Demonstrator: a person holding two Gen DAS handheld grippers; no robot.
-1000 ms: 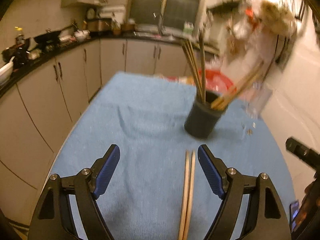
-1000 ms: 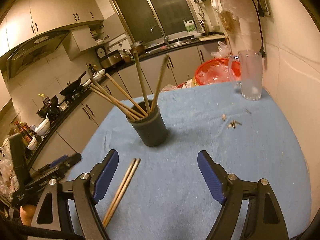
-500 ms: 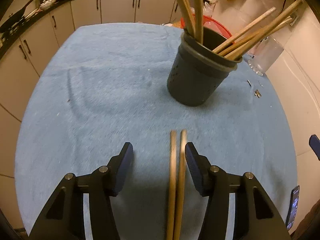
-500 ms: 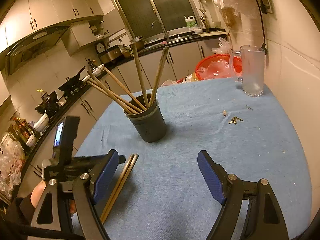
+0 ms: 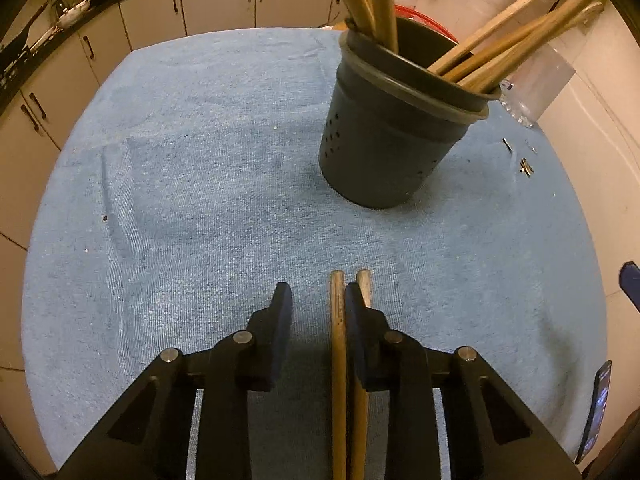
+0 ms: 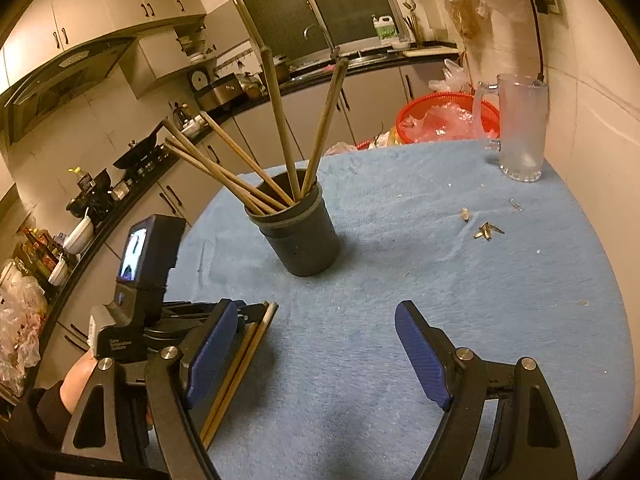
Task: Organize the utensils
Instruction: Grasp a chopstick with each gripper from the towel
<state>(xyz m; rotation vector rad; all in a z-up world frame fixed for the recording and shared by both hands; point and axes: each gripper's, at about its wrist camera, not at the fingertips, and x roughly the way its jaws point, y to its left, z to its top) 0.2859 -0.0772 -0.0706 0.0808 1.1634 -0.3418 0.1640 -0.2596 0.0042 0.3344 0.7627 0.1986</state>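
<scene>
Two wooden chopsticks lie side by side on the blue cloth. My left gripper is low over them and partly closed. Its right finger sits between the two sticks, one stick inside the gap, the other outside; the left finger stands apart from the sticks. A dark holder cup with several chopsticks stands beyond it. In the right wrist view my right gripper is open and empty above the cloth, with the cup ahead, the loose chopsticks and the left gripper at left.
A frosted glass mug stands at the table's far right, with a red basket behind it. Small scraps lie on the blue cloth. Kitchen cabinets and counters run along the left.
My left gripper has come down and forward over the two chopsticks and its jaws have narrowed from wide open to partly closed. The right gripper has barely moved.
</scene>
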